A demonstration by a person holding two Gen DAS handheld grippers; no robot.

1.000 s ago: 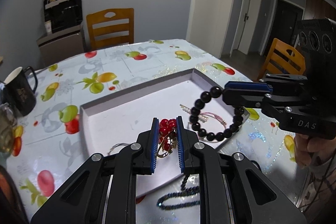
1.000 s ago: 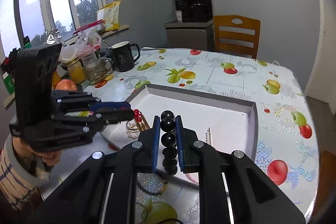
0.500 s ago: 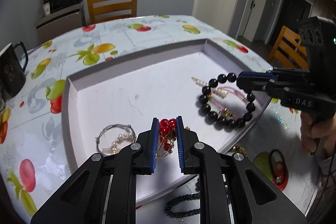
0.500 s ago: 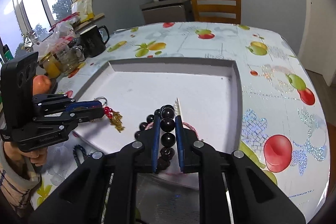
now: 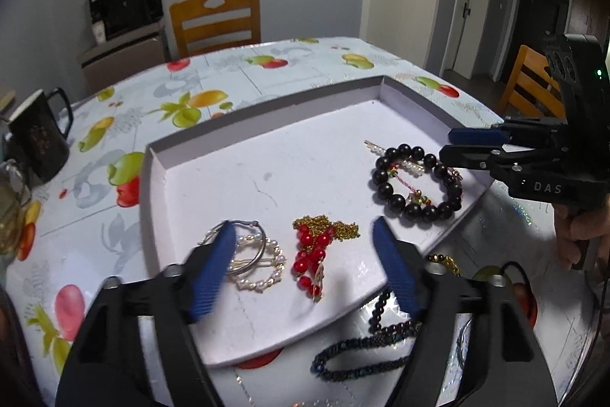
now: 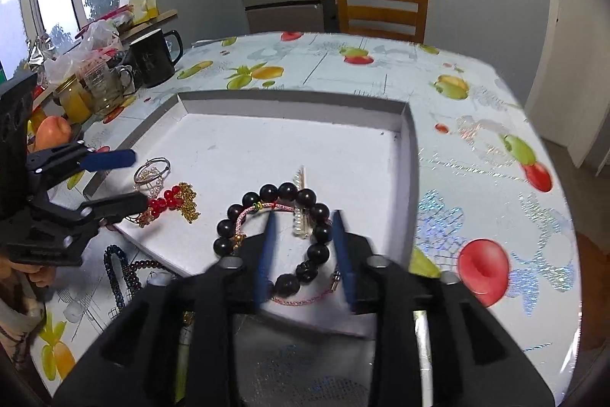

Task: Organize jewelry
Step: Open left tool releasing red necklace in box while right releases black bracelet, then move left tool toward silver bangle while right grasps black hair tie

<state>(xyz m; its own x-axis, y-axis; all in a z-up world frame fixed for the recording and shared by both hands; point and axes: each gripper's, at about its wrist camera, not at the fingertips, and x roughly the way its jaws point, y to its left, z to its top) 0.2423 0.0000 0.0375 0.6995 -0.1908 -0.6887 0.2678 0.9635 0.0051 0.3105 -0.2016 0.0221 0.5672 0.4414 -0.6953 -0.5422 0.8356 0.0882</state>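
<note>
A white shallow tray [image 5: 267, 155] lies on the table. In it lie a red bead and gold chain piece [image 5: 316, 250], a pearl and silver hoop piece [image 5: 255, 258], a black bead bracelet [image 5: 417, 184] and a pink cord bracelet under it. My left gripper [image 5: 303, 231] is open just above the red bead piece. My right gripper [image 6: 303, 220] is open over the black bead bracelet [image 6: 274, 235], which rests in the tray [image 6: 297, 106]. The red bead piece [image 6: 167, 203] also shows in the right wrist view beside the left gripper [image 6: 126, 178].
Dark bead strands [image 5: 366, 346] and other jewelry lie on the fruit-print tablecloth [image 5: 228, 75] by the tray's near edge. A black mug [image 5: 38, 140] and glass jars [image 6: 91, 90] stand at the left side. Wooden chairs [image 5: 217, 18] stand around the table.
Both grippers have opened. The left one let the red bead piece down in the tray; the right one let the black bead bracelet down in the tray.
</note>
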